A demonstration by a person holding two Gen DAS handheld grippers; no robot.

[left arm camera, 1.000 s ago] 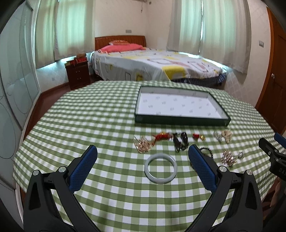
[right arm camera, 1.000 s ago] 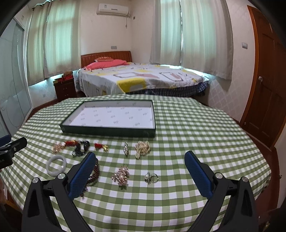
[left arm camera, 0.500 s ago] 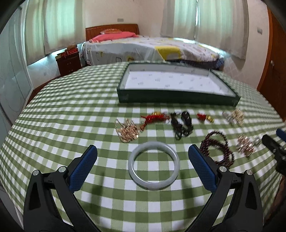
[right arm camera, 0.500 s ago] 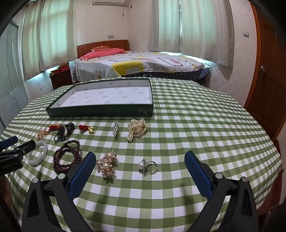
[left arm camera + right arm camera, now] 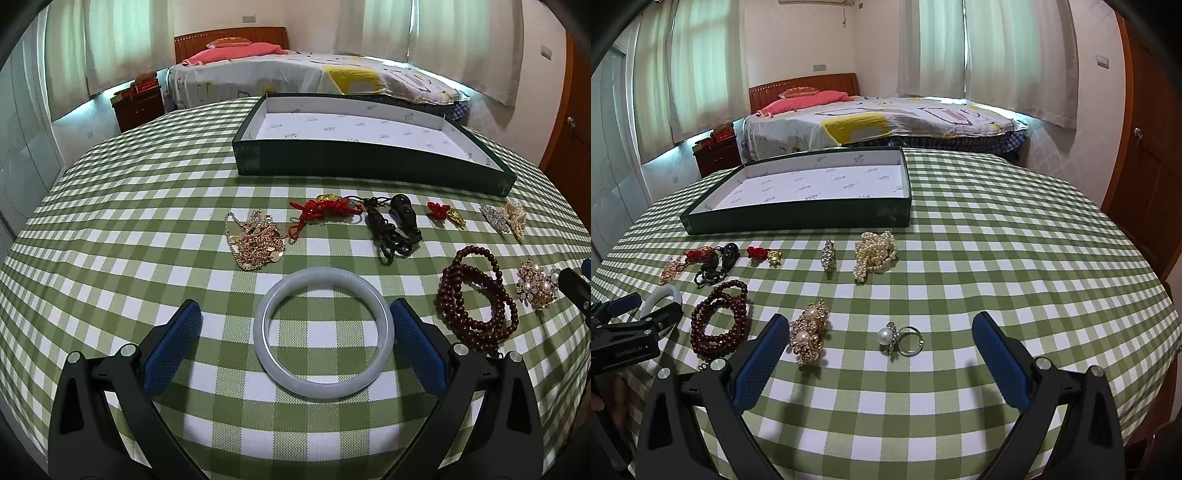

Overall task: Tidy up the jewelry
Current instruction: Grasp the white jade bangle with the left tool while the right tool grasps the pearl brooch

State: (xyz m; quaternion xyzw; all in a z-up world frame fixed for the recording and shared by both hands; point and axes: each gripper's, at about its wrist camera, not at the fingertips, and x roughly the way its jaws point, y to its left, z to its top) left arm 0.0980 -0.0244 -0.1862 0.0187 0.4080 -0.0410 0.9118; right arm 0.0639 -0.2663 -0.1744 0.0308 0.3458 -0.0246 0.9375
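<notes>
A pale jade bangle (image 5: 325, 334) lies flat on the green checked tablecloth, between the open blue-padded fingers of my left gripper (image 5: 295, 325); its right pad looks close to the rim. Beyond it lie a gold chain heap (image 5: 256, 240), a red knotted cord (image 5: 321, 210), a black corded pendant (image 5: 397, 225) and dark red bead bracelets (image 5: 476, 299). My right gripper (image 5: 882, 336) hangs open over a pearl ring (image 5: 899, 338), with a gold pearl brooch (image 5: 809, 330) by its left pad. A pearl strand (image 5: 875, 253) and a crystal clip (image 5: 829, 254) lie farther off. The dark green tray (image 5: 798, 221) is empty.
The round table's edge curves close around the right side (image 5: 1145, 295). A bed (image 5: 879, 122) and a wooden nightstand (image 5: 716, 157) stand behind the table, a wooden door (image 5: 1145, 147) at the right. The left gripper's body (image 5: 631, 332) shows at the left of the right wrist view.
Both grippers have come down and forward toward the table. The bangle now lies between the left fingers, and the pearl ring now sits between the right fingers. Nothing has been taken hold of.
</notes>
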